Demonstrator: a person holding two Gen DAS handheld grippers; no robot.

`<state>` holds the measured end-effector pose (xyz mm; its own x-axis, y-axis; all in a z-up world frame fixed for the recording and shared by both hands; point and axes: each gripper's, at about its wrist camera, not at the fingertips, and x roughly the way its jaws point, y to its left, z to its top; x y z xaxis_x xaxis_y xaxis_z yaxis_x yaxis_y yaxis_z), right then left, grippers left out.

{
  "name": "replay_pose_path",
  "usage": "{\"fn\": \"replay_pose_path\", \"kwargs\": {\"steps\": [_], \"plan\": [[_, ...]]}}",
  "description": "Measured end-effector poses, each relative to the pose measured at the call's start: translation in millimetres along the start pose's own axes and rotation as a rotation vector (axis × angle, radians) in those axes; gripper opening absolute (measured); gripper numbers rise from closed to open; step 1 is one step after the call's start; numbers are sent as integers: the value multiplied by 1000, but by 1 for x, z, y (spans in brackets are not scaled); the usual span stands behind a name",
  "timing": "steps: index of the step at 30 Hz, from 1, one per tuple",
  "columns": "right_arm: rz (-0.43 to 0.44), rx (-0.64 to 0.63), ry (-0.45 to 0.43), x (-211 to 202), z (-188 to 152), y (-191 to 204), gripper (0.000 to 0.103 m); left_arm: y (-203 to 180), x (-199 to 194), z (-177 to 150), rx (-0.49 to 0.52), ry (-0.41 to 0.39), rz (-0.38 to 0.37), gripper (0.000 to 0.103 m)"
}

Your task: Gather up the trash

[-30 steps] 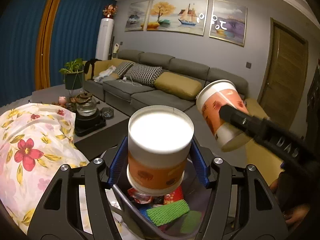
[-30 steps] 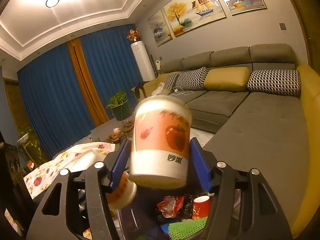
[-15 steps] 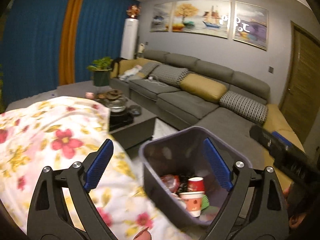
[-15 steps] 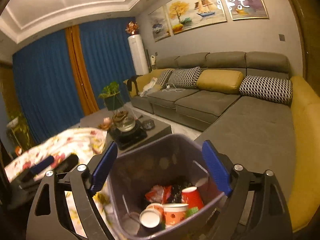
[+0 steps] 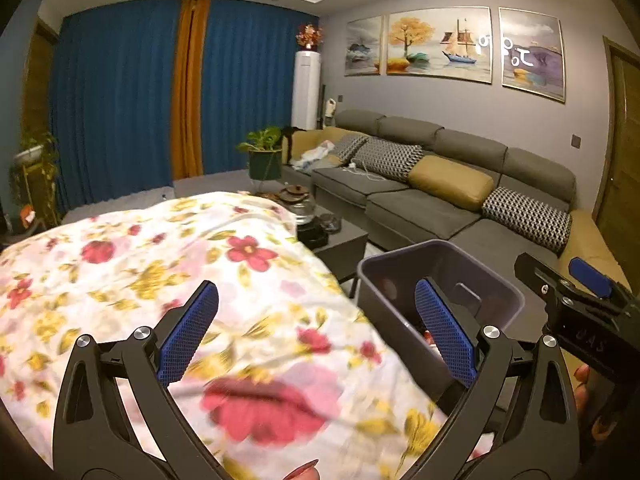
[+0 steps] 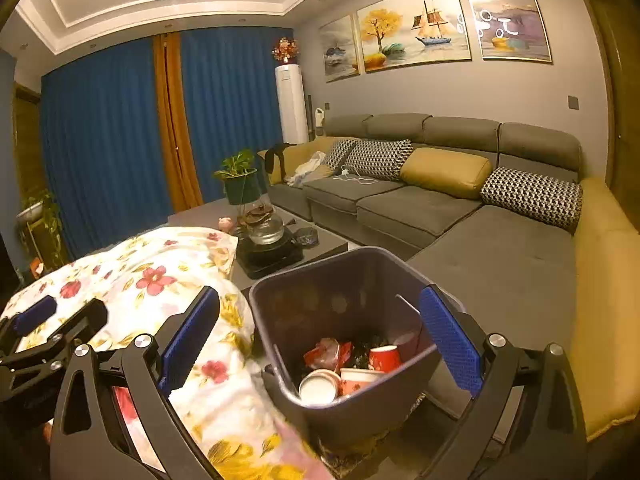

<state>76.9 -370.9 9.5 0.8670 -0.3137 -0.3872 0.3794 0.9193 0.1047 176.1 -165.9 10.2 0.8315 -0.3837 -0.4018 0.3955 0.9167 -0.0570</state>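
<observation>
A dark grey trash bin (image 6: pixel 320 268) stands beside the floral-cloth table (image 6: pixel 160 272). In it lie a white-lidded paper cup (image 6: pixel 319 388), an orange paper cup (image 6: pixel 356 384), a red cup (image 6: pixel 384 358) and crumpled wrappers. My right gripper (image 6: pixel 320 296) hovers over the bin, its jaws opening wide with nothing held. My left gripper (image 5: pixel 316 292) sits over the floral cloth (image 5: pixel 140 260), jaws also opening and empty, with the bin (image 5: pixel 384 304) behind its right finger. One finger of the right gripper (image 5: pixel 560 300) shows at the right edge.
A grey L-shaped sofa (image 6: pixel 500 248) with cushions runs behind and right of the bin. A low dark table (image 6: pixel 320 246) carries a glass teapot (image 6: pixel 266 228) on a stove. A potted plant (image 5: pixel 264 156) and blue curtains stand at the back.
Both grippers let go of their paper cups, which now lie in the bin, and their jaws spread wide. The left one swung left over the floral cloth; the right one drew back.
</observation>
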Motion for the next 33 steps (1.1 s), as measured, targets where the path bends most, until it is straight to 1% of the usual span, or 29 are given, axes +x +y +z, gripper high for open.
{"fn": "replay_pose_path", "kwargs": {"steps": [4, 9, 15, 20, 29, 33], "plan": [[-7, -18, -6, -21, -5, 9, 96, 9, -27, -9, 0, -4, 28, 97], [11, -33, -9, -51, -17, 22, 97, 23, -58, -22, -3, -6, 54, 97], [17, -56, -24, -81, -27, 36, 97, 35, -85, -32, -16, -13, 77, 97], [24, -77, -29, -102, -36, 46, 97, 39, -99, -38, -28, -7, 71, 97], [35, -107, -38, -122, -45, 68, 97, 50, -121, -50, -40, -15, 79, 97], [38, -109, -45, -129, -48, 70, 97, 55, -126, -53, -49, -12, 83, 97]]}}
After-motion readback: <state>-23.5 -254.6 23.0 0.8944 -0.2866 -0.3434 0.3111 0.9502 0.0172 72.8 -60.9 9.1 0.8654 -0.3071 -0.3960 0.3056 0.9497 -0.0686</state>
